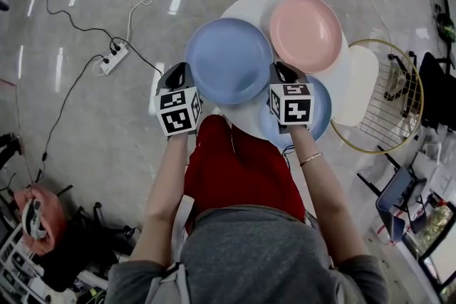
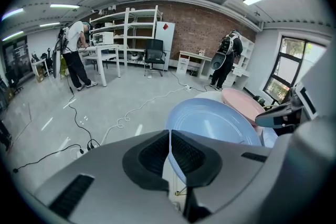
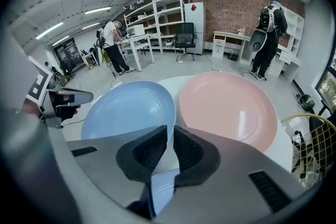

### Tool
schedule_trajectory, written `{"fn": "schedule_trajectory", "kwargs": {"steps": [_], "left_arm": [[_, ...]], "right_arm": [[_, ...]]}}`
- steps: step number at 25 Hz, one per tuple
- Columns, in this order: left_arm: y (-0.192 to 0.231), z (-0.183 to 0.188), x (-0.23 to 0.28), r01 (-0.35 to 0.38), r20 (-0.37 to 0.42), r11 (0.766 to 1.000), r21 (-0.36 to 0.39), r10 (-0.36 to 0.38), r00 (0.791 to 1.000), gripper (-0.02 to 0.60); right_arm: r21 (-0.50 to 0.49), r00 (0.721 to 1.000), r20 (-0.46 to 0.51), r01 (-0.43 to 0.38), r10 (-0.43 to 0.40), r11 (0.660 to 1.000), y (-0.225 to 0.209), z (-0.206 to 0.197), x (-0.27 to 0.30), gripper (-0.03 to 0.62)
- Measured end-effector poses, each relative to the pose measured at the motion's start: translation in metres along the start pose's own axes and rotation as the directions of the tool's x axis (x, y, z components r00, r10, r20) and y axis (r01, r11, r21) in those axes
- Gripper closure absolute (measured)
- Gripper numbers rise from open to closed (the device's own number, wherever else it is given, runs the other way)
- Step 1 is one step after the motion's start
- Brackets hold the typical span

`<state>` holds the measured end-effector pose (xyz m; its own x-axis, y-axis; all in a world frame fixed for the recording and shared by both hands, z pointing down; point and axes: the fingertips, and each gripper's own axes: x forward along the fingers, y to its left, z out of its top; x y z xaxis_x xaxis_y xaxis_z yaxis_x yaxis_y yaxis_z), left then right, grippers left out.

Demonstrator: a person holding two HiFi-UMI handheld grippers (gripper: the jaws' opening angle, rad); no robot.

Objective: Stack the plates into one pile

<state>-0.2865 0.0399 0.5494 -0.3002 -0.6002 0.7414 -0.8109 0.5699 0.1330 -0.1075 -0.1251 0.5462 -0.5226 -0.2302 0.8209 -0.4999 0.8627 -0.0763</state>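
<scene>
A round white table (image 1: pixel 246 7) holds several plates. A large blue plate (image 1: pixel 228 60) (image 2: pixel 215 123) (image 3: pixel 128 107) lies at the left and a pink plate (image 1: pixel 306 32) (image 3: pixel 228 107) behind it to the right. A second blue plate (image 1: pixel 322 110) lies under my right gripper, with a cream plate (image 1: pixel 360 85) beside it. My left gripper (image 1: pixel 178 69) (image 2: pixel 169 134) hangs at the large blue plate's near left rim, shut and empty. My right gripper (image 1: pixel 280 67) (image 3: pixel 170 131) hovers between the two blue plates, shut with nothing in it.
A gold wire rack (image 1: pixel 395 100) stands against the table's right side. A power strip (image 1: pixel 114 57) and cables lie on the floor to the left. A dark chair (image 1: pixel 399 196) sits at the lower right. People stand far back in the room.
</scene>
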Motion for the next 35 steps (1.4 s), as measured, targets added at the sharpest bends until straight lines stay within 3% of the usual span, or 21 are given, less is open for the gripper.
{"fn": "schedule_trajectory", "kwargs": {"steps": [8,12,35], "left_arm": [[0.006,-0.004,0.015,0.005,-0.060,1.000,-0.016,-0.006,0.998,0.469],[0.005,-0.007,0.020,0.012,-0.078,1.000,-0.013,-0.013,0.997,0.449],[0.002,-0.021,0.052,0.037,-0.178,0.999,-0.018,-0.040,0.983,0.457]], "right_arm": [[-0.015,0.999,-0.043,0.004,-0.005,1.000,0.004,-0.002,0.005,0.560],[0.003,0.998,-0.068,-0.009,0.009,1.000,0.006,-0.007,0.007,0.523],[0.008,0.978,-0.209,0.003,-0.001,1.000,0.005,-0.021,0.034,0.522]]}}
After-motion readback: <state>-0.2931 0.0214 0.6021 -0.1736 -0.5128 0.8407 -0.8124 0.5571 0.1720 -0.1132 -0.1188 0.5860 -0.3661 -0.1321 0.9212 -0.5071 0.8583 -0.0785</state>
